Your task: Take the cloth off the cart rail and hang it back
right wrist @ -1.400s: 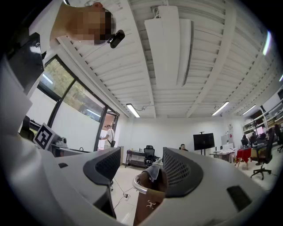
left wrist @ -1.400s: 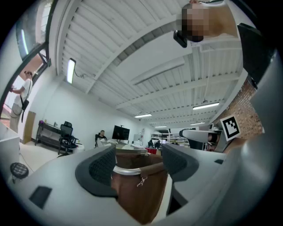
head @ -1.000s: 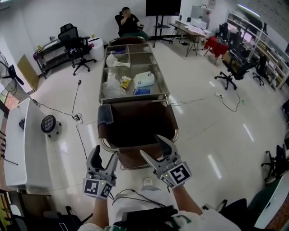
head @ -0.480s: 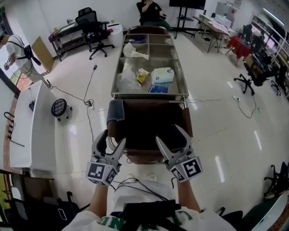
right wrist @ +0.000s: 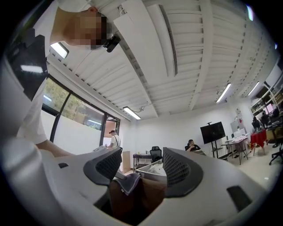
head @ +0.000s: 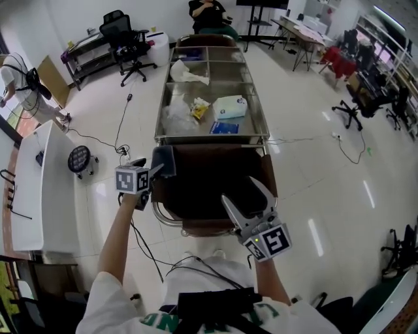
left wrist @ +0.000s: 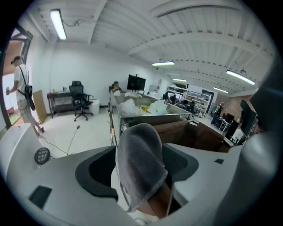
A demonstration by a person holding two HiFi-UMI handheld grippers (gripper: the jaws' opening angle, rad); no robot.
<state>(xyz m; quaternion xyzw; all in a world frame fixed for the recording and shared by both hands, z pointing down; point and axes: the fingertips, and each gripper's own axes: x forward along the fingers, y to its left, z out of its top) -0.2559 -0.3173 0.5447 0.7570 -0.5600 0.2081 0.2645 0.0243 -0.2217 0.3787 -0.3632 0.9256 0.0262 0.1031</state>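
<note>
Left gripper (head: 155, 171) levels its spread jaws at the grey towelling cloth (head: 164, 161) draped over the tubular metal cart rail (head: 163, 220), ready to pinch it.

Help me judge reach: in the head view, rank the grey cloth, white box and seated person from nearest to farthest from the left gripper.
1. Grey cloth, on the cart rail, right at the left gripper.
2. White box, in the cart tray, ahead and to the right.
3. Seated person, beyond the tray's far end.
</note>
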